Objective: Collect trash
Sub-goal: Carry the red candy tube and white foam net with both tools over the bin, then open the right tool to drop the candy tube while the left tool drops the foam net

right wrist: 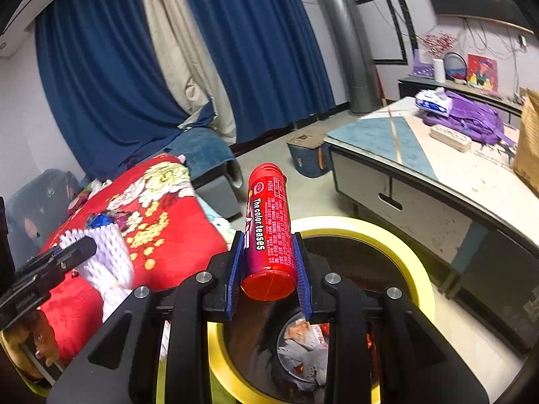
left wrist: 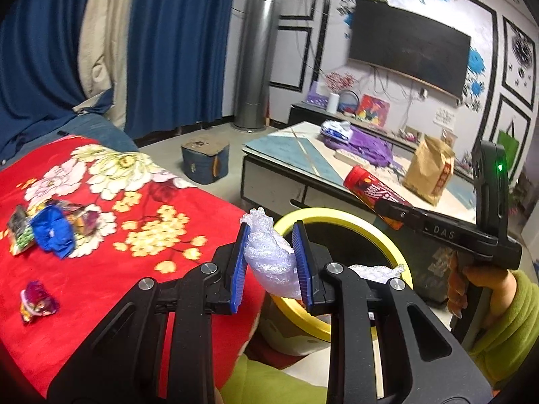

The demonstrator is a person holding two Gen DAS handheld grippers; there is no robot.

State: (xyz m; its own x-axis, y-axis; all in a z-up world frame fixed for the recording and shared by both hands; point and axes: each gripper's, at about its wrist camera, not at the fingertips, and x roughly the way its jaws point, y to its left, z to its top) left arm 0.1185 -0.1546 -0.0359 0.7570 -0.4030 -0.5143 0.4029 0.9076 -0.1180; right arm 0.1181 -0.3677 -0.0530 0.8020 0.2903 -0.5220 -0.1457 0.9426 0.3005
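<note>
left tool (left wrist: 271,262): clamped on white foam wrap (left wrist: 269,259), over yellow-rimmed bin (left wrist: 387,235)
right tool (right wrist: 267,266): gripping red tube (right wrist: 269,232) above bin
bed (left wrist: 101,269): wrappers (left wrist: 47,229) left

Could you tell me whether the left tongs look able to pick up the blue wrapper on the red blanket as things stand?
Probably not yet: the left tongs are shut on white foam wrap, though the blue wrapper lies unobstructed on the red blanket.

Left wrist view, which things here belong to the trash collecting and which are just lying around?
Part of the job:
bubble wrap in left tool
red tube in right tool
yellow-rimmed bin
wrappers on red blanket

Lying about:
purple backpack
paper bag
TV
</note>
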